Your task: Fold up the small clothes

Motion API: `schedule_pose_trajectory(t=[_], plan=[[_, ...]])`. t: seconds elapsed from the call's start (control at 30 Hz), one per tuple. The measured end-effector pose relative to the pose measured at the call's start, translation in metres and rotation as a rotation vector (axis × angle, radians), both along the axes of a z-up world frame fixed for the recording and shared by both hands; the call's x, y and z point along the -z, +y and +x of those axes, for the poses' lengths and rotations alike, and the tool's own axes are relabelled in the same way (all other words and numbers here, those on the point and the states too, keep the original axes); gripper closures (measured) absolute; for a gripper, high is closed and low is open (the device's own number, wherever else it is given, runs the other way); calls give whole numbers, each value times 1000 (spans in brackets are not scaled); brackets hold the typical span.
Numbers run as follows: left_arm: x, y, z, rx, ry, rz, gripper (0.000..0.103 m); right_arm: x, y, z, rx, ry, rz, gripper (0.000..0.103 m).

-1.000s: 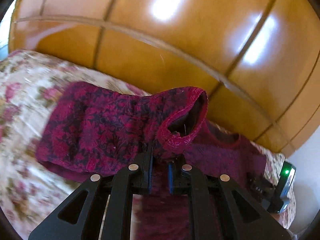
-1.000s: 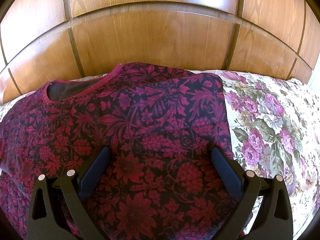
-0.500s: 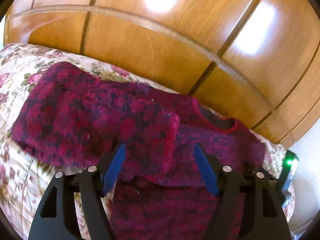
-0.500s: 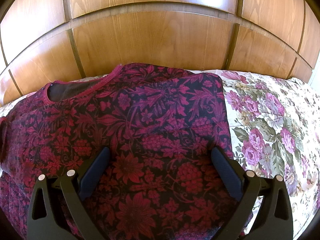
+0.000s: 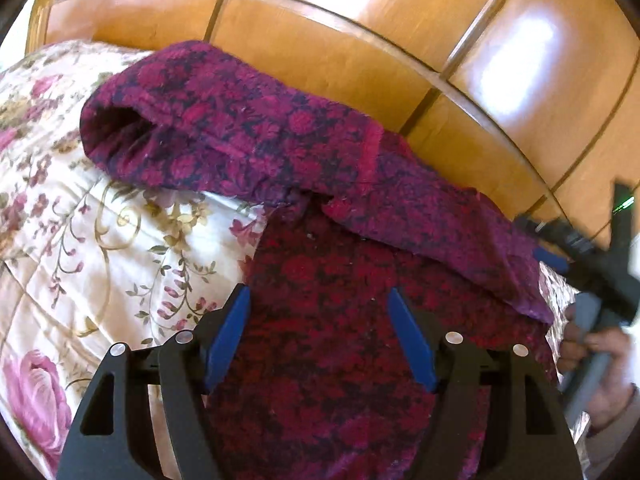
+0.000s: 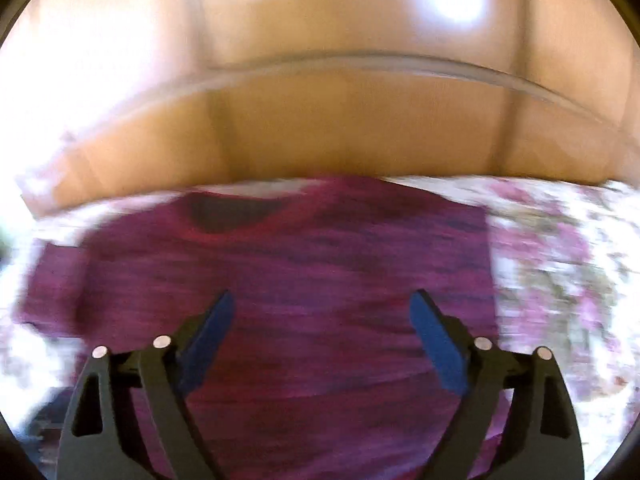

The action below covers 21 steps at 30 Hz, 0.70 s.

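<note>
One floral sweater (image 5: 340,320) sprawls beneath my left gripper (image 5: 320,332), sleeve at eleven o'clock, fingers apart, gripping nothing; my right gripper (image 6: 322,332) is closing, empty, above it.

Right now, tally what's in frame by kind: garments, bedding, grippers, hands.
Garments: 1, a magenta floral top, sleeve folded across it
Bedding: 1, a floral quilt
Grippers: 2, left gripper open over the top, right gripper jaws closing, nothing between them
Hands: 1, a hand at the right edge
Total: 5
</note>
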<state>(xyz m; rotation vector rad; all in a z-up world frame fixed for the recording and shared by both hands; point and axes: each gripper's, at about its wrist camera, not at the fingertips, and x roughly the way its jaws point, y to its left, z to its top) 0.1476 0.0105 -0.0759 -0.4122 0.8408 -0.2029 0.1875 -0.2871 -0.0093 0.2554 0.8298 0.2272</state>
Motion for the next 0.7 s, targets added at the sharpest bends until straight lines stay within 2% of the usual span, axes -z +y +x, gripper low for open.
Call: schedule_pose_trajectory(t=[0.07,0.13,0.17,0.23,0.3,0.33,0.37,0.4,0.53,0.7], plan=[[10,9,3,-18,34,-42,33,-7,35,5,-146,47,113,21],[13,18,3,-28,37,-100,33,-7,65,12,-237,91,177,23],[13,18,3,-28,36,-105,33,-5,85,18,-277,129,211,25],[14,18,2,-27,34,-97,33,3,113,31,-315,197,254,30],[15,18,1,-26,33,-91,33,17,139,44,-304,259,219,34],[16,18,0,-26,32,-92,33,23,145,50,-290,287,214,42],[16,18,1,-26,31,-94,33,33,155,58,-278,326,224,55],[17,18,1,-26,31,-95,33,38,160,60,-269,333,219,60],[17,16,1,-28,30,-109,34,31,169,62,-234,279,160,88],[18,13,-2,-28,26,-114,34,-23,147,34,-220,89,144,92]])
